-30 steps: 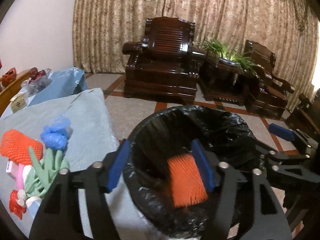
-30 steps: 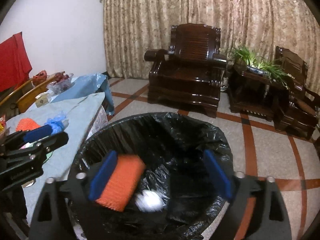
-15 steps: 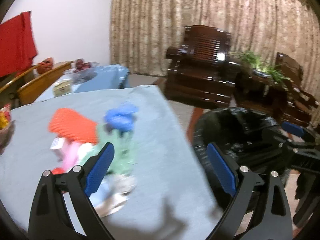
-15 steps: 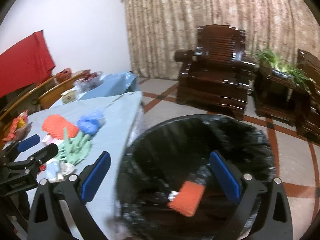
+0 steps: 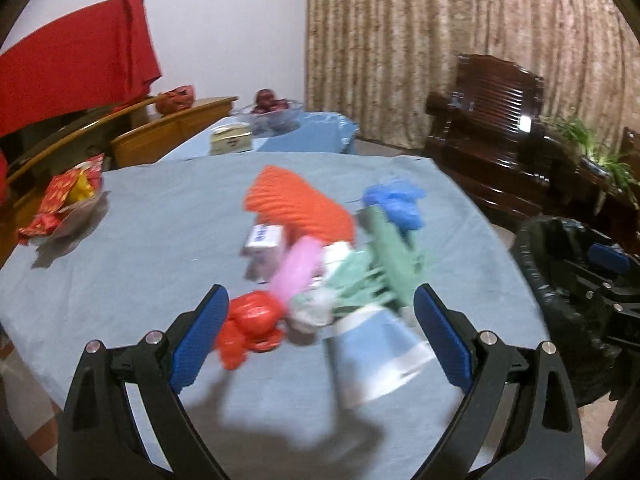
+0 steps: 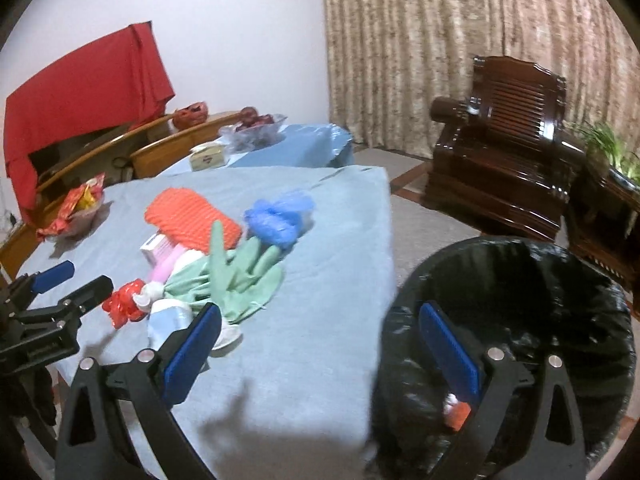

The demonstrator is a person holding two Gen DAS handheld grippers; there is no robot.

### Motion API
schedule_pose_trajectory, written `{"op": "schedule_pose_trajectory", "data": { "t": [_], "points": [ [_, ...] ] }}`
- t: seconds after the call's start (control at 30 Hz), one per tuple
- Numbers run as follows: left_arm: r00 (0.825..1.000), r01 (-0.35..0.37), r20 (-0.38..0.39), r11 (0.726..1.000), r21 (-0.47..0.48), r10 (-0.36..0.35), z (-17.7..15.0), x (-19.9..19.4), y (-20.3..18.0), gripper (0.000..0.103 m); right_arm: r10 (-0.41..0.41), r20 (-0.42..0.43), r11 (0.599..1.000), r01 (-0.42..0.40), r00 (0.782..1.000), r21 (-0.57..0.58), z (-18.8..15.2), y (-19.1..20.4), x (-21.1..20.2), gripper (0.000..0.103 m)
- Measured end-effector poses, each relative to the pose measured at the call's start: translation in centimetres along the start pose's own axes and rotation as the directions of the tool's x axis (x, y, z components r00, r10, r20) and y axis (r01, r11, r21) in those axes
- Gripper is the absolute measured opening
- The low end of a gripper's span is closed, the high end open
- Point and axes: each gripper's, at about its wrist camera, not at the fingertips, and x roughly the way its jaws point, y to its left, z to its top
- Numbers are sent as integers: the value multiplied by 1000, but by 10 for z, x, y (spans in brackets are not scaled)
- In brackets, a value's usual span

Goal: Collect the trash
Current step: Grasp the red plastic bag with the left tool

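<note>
Orange foam net (image 5: 296, 204), green gloves (image 6: 236, 276) and blue cup (image 5: 376, 354) lie heaped mid-table (image 5: 160, 220), near its bin-side edge for short carries. Left gripper (image 5: 320, 340) hovers wide open, empty; right gripper (image 6: 320, 352), also spread and empty, straddles the bin (image 6: 560, 280) rim.

Both wrist views tilt down, sharing the table (image 5: 168, 240) litter; the right also overlooks the bin (image 6: 560, 264).
</note>
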Motion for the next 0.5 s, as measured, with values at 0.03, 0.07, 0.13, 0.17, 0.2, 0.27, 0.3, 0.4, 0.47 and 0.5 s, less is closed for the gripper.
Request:
{"op": "schedule_pose_trajectory", "data": {
  "t": [0.03, 0.07, 0.13, 0.17, 0.2, 0.27, 0.3, 0.4, 0.47, 0.5],
  "points": [
    [1000, -12, -1, 1000, -3, 12, -1, 2, 6, 91, 3, -3, 1000, -3, 1000, -7, 0, 4, 4, 97],
    [1000, -28, -5, 1000, -8, 27, -3, 5, 13, 91, 4, -7, 1000, -4, 1000, -12, -1, 6, 7, 97],
    [999, -49, -12, 999, -20, 49, -8, 10, 26, 91, 9, -19, 1000, -10, 1000, -18, -2, 12, 16, 97],
    [998, -66, -21, 997, -26, 66, -9, 14, 31, 91, 12, -25, 1000, -13, 1000, -17, -2, 14, 20, 97],
    [997, -77, -28, 997, -30, 76, -10, 17, 36, 91, 16, -38, 1000, -17, 999, -15, -3, 17, 27, 97],
    [995, -92, -41, 995, -35, 91, -13, 25, 44, 89, 20, -58, 1000, -21, 998, -13, -6, 22, 37, 97],
    [995, -95, -46, 995, -36, 93, -14, 28, 47, 87, 20, -70, 1000, -21, 997, -15, -8, 24, 42, 97],
    [991, -104, -87, 994, -41, 100, -22, 41, 60, 82, 18, -86, 999, -21, 996, -33, -11, 32, 51, 97],
    [988, -111, -109, 992, -53, 105, -28, 49, 67, 81, 16, -91, 999, -21, 996, -44, -12, 36, 56, 97],
    [987, -114, -121, 992, -58, 107, -30, 53, 70, 81, 16, -94, 999, -20, 995, -49, -13, 38, 58, 97]
  ]
}}
